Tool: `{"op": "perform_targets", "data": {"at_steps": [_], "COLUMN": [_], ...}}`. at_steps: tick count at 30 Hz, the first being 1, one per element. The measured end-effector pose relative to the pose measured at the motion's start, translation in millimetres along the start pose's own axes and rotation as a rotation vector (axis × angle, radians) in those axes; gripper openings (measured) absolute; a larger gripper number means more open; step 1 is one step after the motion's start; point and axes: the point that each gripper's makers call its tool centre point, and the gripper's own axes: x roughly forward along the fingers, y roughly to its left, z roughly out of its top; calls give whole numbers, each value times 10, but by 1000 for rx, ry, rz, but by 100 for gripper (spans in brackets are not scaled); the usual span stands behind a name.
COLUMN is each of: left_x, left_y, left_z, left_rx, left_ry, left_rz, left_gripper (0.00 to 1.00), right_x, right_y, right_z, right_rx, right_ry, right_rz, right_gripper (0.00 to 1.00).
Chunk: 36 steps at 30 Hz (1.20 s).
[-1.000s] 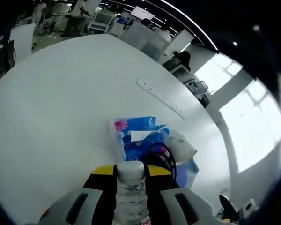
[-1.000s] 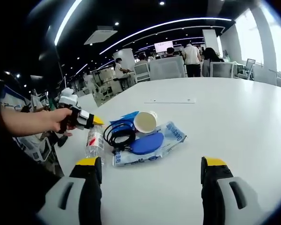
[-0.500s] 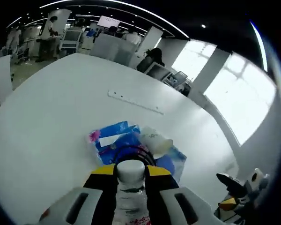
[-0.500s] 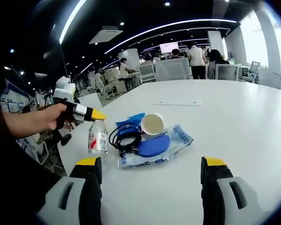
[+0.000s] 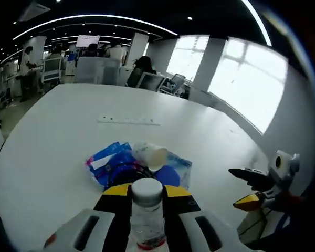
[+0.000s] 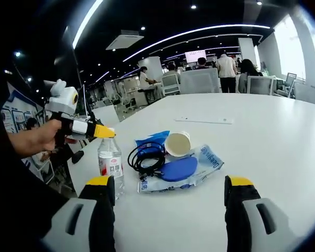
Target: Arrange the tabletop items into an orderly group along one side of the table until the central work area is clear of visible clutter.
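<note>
A clear water bottle [image 5: 146, 223] with a white cap stands upright at the table's near edge, and my left gripper [image 5: 147, 190] is shut on its neck. The right gripper view shows that bottle [image 6: 110, 164] left of the pile, with the left gripper [image 6: 102, 132] at its cap. The pile holds a blue tissue pack [image 6: 153, 140], a black cable [image 6: 147, 159], a paper cup [image 6: 178, 143] on its side, a blue oval object [image 6: 177, 169] and a printed clear packet [image 6: 209, 157]. My right gripper [image 6: 169, 195] hangs open just before the pile, holding nothing.
A long white ruler [image 6: 203, 120] lies on the round white table [image 6: 273, 136] beyond the pile. Office chairs and people stand far behind the table. The right gripper [image 5: 257, 190] shows at the right of the left gripper view.
My left gripper has tilted from looking down on the table to looking level, and the bottle it holds now stands straighter beside the pile. The right gripper stays open, little moved.
</note>
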Motion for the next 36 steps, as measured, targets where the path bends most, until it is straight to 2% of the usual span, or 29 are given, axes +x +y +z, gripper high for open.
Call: {"op": "perform_targets", "data": {"at_steps": [2, 7, 13, 23, 33, 36], "left_x": [-93, -229, -336, -501, -516, -513], "left_y": [-68, -97, -130, -231, -438, -423], "left_z": [-25, -95, -154, -295, -372, -366], "left_rx": [25, 48, 24, 17, -2, 2], "left_ry": [-11, -20, 40, 102, 170, 182], "left_rz": [-11, -25, -15, -8, -34, -26], "left_gripper": [19, 20, 20, 21, 22, 22], "right_x": [0, 5, 29, 57, 52, 49], "right_y": [5, 26, 70, 101, 39, 16], "right_z": [-2, -12, -12, -9, -54, -61], "right_rx": [1, -6, -20, -38, -30, -30], "right_ry": [1, 10, 21, 31, 38, 40], "right_rz": [1, 7, 24, 42, 31, 28], "right_gripper": [82, 81, 81, 81, 81, 81]}}
